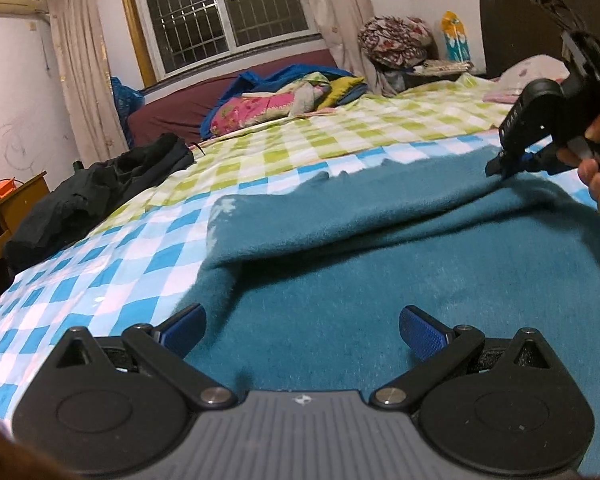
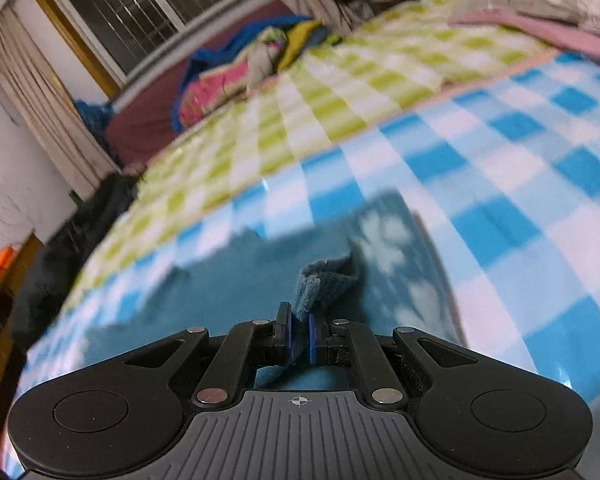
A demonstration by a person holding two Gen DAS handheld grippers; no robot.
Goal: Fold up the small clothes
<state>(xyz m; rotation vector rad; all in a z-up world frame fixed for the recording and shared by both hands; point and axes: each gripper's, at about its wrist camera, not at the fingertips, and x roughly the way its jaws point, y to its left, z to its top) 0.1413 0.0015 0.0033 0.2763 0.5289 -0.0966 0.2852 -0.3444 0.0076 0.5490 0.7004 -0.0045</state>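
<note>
A teal fleece garment with pale snowflake marks lies on the checked bedsheet. One part is folded over, with a raised fold edge across the middle. My left gripper is open and empty, low over the near part of the garment. My right gripper is shut on a bunched edge of the teal garment and lifts it slightly. In the left wrist view the right gripper sits at the far right edge of the garment, held by a hand.
A heap of black clothes lies at the bed's left edge. Colourful bedding is piled by the window. A pink blanket and pillow lie at the far right. A wooden table stands left of the bed.
</note>
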